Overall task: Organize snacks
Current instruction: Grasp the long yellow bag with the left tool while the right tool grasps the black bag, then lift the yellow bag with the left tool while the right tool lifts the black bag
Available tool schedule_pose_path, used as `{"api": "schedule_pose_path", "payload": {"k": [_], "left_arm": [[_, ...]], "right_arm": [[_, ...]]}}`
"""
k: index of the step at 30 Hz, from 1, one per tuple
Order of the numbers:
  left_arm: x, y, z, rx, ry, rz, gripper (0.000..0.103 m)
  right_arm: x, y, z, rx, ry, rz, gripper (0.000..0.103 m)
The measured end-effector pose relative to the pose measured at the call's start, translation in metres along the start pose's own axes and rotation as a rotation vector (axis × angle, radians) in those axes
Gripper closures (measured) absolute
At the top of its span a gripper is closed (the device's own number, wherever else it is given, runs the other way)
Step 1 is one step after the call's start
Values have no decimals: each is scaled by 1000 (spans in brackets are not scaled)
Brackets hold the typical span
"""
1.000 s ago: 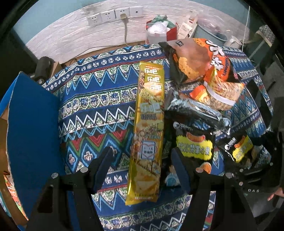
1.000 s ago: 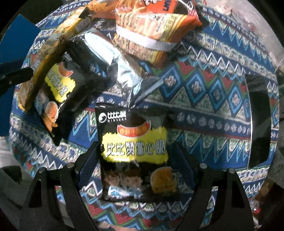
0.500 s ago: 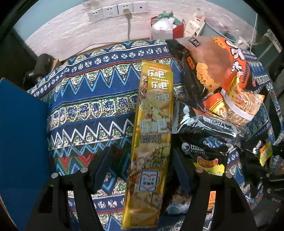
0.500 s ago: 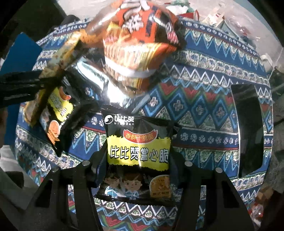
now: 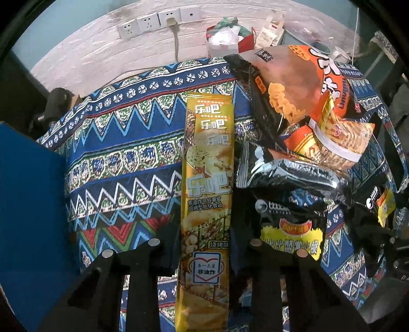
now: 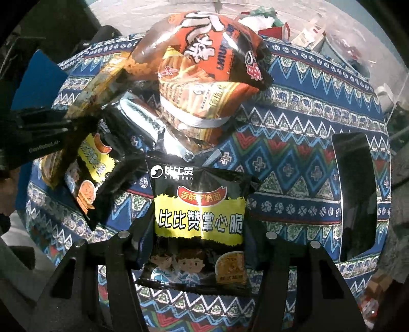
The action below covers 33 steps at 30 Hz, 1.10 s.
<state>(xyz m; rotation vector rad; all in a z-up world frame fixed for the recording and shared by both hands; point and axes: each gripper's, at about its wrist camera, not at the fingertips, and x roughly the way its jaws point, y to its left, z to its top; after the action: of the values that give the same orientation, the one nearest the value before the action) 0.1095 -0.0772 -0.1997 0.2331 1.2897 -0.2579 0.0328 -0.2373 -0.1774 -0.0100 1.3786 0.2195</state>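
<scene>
Left wrist view alone shows wall sockets (image 5: 158, 21) at 12 o'clock, jaws clamped on yellow packet (image 5: 207, 204); right wrist view alone shows jaws clamped on black packet (image 6: 199, 219)

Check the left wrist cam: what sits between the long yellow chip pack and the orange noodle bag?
In the left wrist view, a crumpled silver-black packet lies between the long yellow chip pack and the orange noodle bag, tucked partly under the bag.

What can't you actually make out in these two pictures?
- Left wrist view: the lower end of the long yellow packet is cut off by the frame edge.
- Same view: the black snack bag is partly hidden by a finger.
- Right wrist view: the dark opening shows nothing inside.
</scene>
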Motion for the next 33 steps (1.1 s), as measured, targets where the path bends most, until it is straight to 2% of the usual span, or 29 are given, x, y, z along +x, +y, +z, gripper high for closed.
{"api": "schedule_pose_path", "payload": {"k": [10, 17, 33], "left_arm": [[-30, 8, -27, -6, -42, 30, 72], [-60, 2, -42, -10, -80, 23, 72], [-126, 19, -50, -14, -218, 37, 72]], "right_arm": [[-15, 13, 10, -33, -45, 2, 46], [-30, 23, 17, -54, -78, 6, 46], [-70, 46, 33, -75, -184, 23, 46]]}}
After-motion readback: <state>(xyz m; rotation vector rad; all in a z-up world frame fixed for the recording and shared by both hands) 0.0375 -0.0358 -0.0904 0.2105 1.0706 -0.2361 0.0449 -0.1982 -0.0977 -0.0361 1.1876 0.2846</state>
